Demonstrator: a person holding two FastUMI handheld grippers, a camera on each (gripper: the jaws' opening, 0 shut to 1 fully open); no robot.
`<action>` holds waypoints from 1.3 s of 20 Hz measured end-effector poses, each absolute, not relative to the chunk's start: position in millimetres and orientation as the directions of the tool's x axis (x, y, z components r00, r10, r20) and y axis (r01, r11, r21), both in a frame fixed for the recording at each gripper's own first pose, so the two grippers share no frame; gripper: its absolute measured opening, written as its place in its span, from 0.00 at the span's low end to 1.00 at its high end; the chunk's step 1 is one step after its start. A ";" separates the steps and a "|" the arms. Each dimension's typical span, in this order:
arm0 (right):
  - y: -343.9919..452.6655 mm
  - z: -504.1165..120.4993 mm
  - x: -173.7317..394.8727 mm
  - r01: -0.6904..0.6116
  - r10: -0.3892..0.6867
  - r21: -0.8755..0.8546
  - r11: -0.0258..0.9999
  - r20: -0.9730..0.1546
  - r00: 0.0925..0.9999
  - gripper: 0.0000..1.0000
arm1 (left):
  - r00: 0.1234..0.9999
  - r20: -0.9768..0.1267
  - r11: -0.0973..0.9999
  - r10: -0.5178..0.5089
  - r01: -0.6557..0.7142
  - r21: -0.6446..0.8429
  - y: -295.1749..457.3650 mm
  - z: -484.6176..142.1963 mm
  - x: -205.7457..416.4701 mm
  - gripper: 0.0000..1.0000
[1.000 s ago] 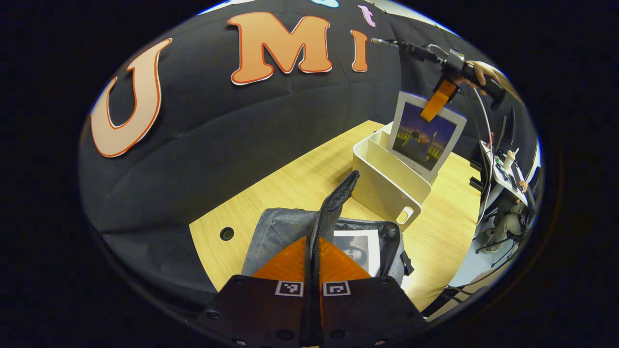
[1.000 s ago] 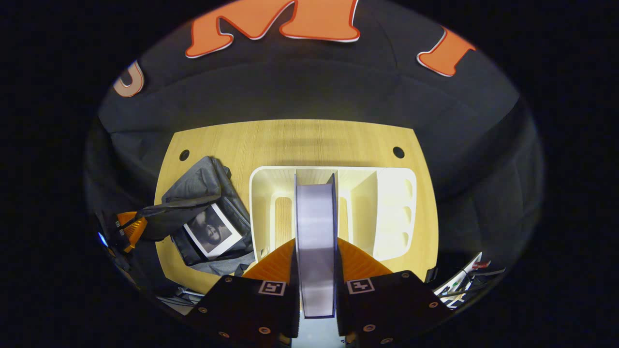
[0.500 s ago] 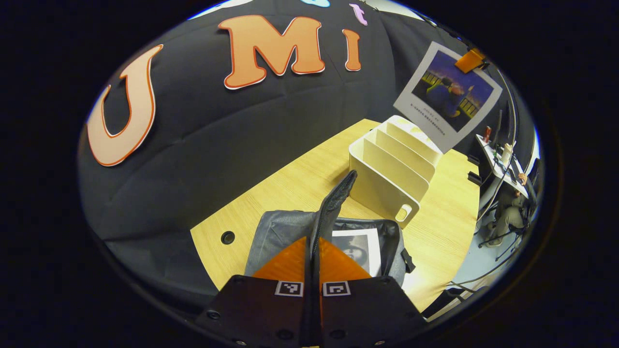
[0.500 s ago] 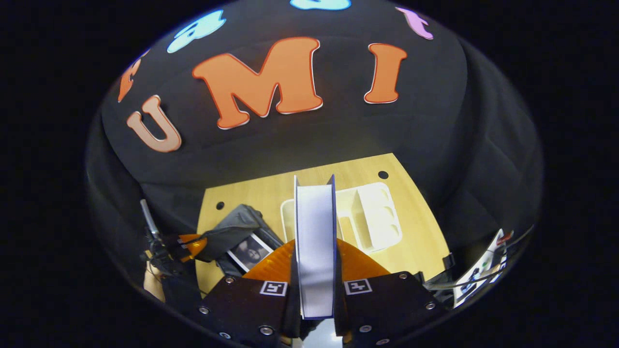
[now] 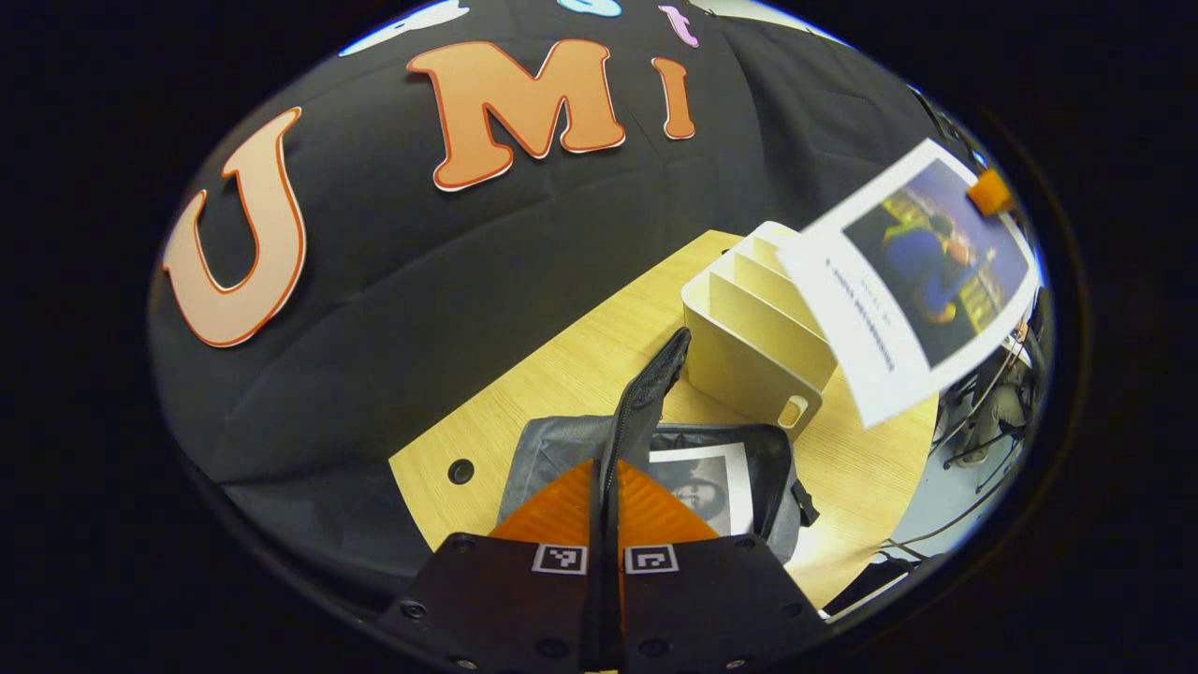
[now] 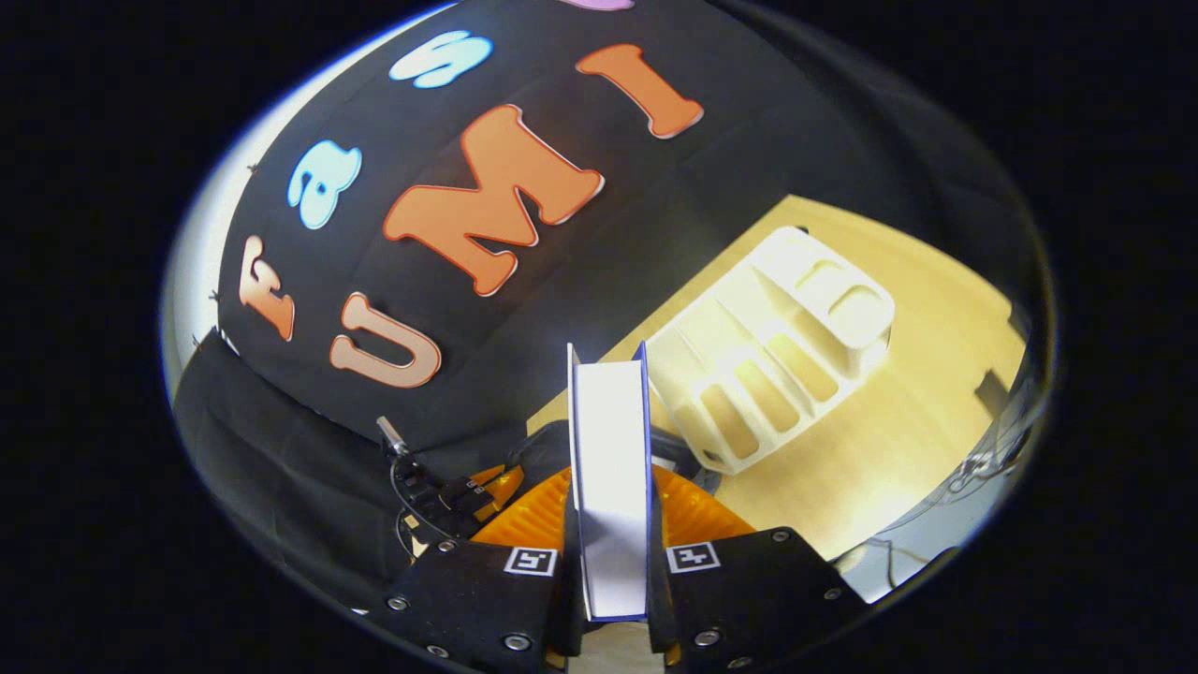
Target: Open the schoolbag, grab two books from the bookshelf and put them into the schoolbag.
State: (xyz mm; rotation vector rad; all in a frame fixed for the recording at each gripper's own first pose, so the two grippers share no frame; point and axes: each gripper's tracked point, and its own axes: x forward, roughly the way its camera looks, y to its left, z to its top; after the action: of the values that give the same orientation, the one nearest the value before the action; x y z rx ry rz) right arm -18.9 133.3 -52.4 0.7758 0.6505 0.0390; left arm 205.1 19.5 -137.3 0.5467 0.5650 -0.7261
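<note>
While the left gripper (image 5: 605, 487) pinches the raised black flap (image 5: 646, 402) of the grey schoolbag (image 5: 552, 449) between its closed orange fingers, holding the bag open on the wooden table (image 5: 580, 346), a book with a grey portrait cover (image 5: 707, 482) lies inside it. Gripped edge-on between both fingers of the right gripper (image 6: 610, 524), a second book (image 6: 610, 468) shows its white page block in the right gripper view; in the left gripper view it hangs tilted in the air, blue cover (image 5: 922, 271) facing out, in front of the cream bookshelf (image 5: 749, 328) behind the bag.
</note>
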 end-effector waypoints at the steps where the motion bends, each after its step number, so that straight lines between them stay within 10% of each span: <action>1: 139.1 -70.5 -17.2 0.211 0.286 0.698 0.684 -0.523 0.803 0.28 | 0.619 -0.641 0.623 -0.454 0.735 0.268 19.0 -136.4 206.2 0.01; 12: 230.7 -244.0 34.6 0.369 0.425 0.834 0.411 -0.533 0.732 0.28 | 0.653 -0.619 0.618 -0.437 0.718 0.321 15.9 -121.0 209.9 0.01; 26: 310.0 -286.2 125.9 0.402 0.351 0.878 0.259 -0.473 0.808 0.28 | 0.629 -0.598 0.596 -0.496 0.748 0.293 -0.8 -110.9 194.6 0.00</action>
State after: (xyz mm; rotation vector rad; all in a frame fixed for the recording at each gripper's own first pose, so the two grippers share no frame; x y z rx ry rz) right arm 125.9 310.0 -286.2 1.3392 0.6813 -0.0379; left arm 194.6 -0.8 -110.9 0.5627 0.4922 -0.7569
